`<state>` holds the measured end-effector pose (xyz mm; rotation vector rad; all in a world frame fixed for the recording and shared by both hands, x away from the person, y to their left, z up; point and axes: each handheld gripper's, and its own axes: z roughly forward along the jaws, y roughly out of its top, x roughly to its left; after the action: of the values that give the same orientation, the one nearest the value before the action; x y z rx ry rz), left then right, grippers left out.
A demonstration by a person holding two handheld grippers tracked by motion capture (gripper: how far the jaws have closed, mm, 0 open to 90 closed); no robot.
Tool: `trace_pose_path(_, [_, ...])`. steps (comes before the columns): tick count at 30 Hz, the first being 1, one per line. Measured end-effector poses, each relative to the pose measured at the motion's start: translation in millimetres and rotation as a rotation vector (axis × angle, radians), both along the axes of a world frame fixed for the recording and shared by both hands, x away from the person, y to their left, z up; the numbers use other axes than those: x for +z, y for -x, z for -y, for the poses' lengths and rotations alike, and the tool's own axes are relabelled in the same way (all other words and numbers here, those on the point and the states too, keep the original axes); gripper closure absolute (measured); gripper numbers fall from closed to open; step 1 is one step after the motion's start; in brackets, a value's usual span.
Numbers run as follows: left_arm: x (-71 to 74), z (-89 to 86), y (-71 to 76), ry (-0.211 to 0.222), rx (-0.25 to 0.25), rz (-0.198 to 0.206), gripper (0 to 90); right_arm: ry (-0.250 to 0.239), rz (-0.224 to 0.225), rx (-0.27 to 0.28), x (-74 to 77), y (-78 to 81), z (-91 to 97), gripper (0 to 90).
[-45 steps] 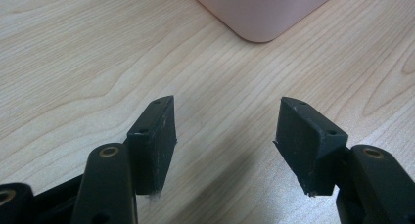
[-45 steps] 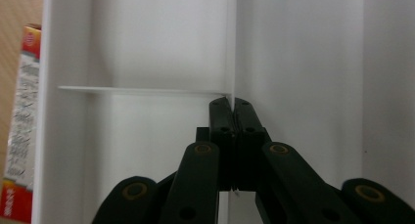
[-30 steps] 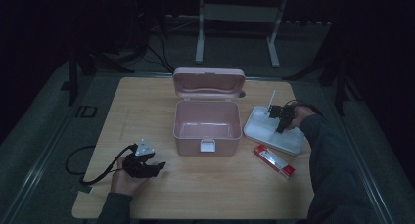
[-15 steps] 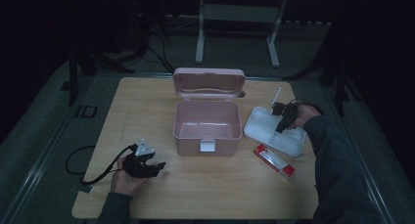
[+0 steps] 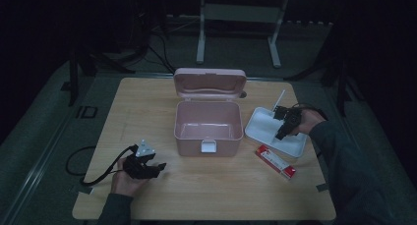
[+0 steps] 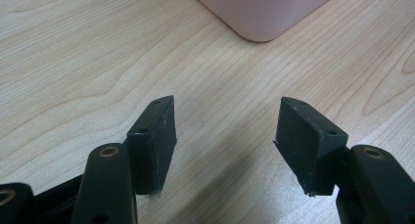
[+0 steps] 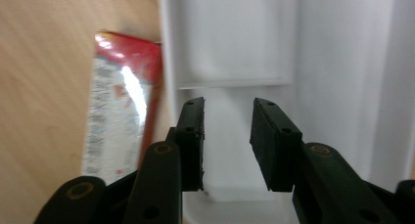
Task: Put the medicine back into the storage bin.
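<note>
The right tongs (image 5: pixel 282 123) hovered over the white tray (image 5: pixel 263 129) at the surface's three o'clock side, jaws just opening, half apart, holding nothing. The tray's long axis ran ten to four. The left tongs (image 5: pixel 156 167) rested wide open, empty, well apart.

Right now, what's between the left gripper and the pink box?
Bare wooden table: in the left gripper view nothing lies between the left gripper with its open jaws and the pink box.

Both grippers (image 6: pixel 225 145) (image 7: pixel 227 141) open, empty.
</note>
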<state>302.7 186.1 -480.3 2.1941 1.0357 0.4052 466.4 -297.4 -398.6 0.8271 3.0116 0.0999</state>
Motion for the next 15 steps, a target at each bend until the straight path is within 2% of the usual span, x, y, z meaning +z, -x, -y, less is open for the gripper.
trace_pose_path(3, [0.1,-0.2,0.1,0.000,0.000,0.000,39.9,0.005,-0.003,0.001,1.6,10.0,-5.3,61.6])
trace_pose_path(7, [0.5,-0.6,0.4,0.001,0.000,0.002,39.9,-0.002,-0.022,-0.027,1.8,23.1,-10.8,60.0])
trace_pose_path(11, [1.0,-1.4,0.7,0.003,0.004,0.006,39.9,-0.006,-0.035,-0.040,-1.3,36.3,-13.0,57.2])
trace_pose_path(14, [0.5,-1.4,0.3,0.003,0.005,0.003,39.9,0.015,-0.043,-0.043,-5.9,45.2,-14.2,55.2])
trace_pose_path(15, [0.5,-1.3,0.2,0.005,0.004,0.004,39.9,0.007,-0.057,-0.058,-7.5,48.0,-14.2,54.0])
